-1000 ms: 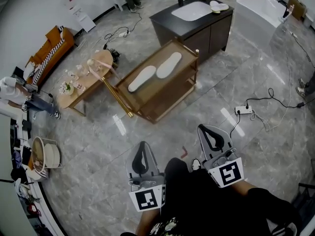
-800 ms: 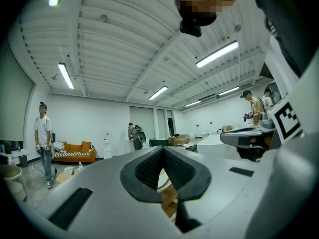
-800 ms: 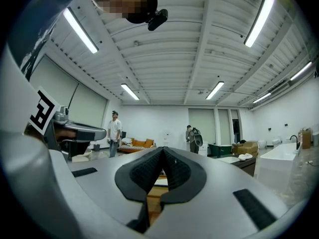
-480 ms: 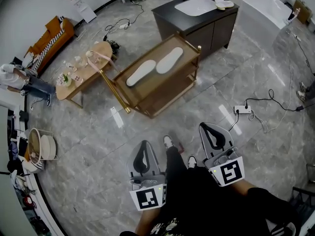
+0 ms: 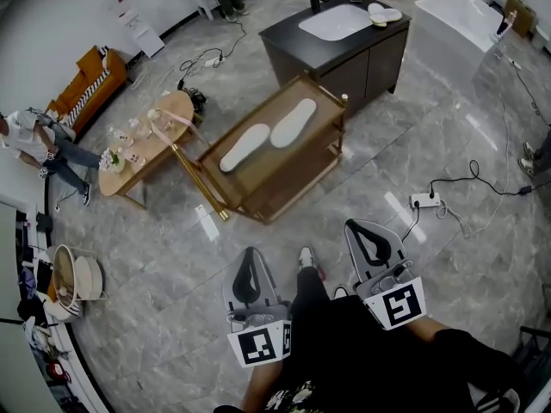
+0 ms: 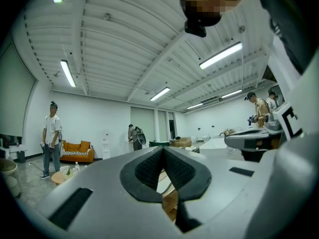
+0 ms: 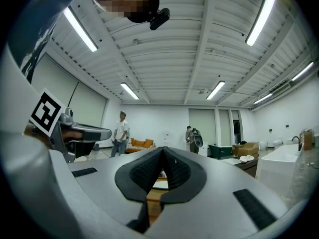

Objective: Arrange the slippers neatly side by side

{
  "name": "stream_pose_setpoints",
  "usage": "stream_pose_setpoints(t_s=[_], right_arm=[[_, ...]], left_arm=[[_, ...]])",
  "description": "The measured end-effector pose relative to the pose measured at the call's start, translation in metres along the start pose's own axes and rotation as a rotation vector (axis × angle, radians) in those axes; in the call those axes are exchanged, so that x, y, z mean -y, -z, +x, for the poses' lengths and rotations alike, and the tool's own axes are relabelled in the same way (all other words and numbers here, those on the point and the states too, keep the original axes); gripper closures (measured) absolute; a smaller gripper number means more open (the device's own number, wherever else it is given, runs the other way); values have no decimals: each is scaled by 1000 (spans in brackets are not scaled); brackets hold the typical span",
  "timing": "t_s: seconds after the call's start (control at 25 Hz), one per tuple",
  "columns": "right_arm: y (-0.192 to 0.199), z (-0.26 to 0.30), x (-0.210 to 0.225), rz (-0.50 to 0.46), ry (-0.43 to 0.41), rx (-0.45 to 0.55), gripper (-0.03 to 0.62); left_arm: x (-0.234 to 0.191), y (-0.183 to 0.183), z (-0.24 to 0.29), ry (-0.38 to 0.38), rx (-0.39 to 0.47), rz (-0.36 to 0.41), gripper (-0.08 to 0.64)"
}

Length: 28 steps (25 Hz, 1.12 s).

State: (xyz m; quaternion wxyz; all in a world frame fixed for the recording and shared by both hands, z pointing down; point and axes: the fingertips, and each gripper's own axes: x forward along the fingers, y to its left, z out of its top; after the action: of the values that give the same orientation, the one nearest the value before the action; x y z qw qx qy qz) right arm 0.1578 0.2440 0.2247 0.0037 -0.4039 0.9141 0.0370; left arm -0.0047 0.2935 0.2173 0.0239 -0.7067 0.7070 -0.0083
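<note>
Wooden counter (image 5: 269,169) is carrying the nearer slipper (image 5: 244,147) and the farther slipper (image 5: 294,122), lying end to end, just apart. Left tool (image 5: 248,265) and right tool (image 5: 366,237) are hanging closed, gripping nothing, well short of it.

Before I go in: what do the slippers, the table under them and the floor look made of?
The slippers: white, matte and flat, probably thin cloth or foam; too far away to be sure.
The table: brown wood-look frame, with shiny brass-coloured legs.
The floor: polished grey veined stone or tile, with bright light streaks reflected on it.
</note>
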Motion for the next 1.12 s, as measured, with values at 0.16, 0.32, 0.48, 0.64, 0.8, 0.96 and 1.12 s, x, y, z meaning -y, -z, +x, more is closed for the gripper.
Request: stream_pose_setpoints(t_s=[0.16,0.32,0.48,0.64,0.8,0.96,1.12], right_arm=[[1,14,9,0,4,-6,594],[0,35,20,2,18,-5,594],[-5,52,29,15,42,0,594],[-3,69,33,12,53,-5,594],[-5,84,35,6,73,-5,594],[-3,100,37,4,99,-12,594],[1,119,34,8,107,-18,594]], left_arm=[[0,-4,19,18,3,7,558],[-2,0,42,35,-15,6,558],[-7,-7,64,60,-14,13,558],[-17,-8,83,75,-9,11,558],[-25,-5,98,95,-10,2,558],[-36,-5,113,122,-2,6,558],[-54,1,129,128,-11,-4,558]])
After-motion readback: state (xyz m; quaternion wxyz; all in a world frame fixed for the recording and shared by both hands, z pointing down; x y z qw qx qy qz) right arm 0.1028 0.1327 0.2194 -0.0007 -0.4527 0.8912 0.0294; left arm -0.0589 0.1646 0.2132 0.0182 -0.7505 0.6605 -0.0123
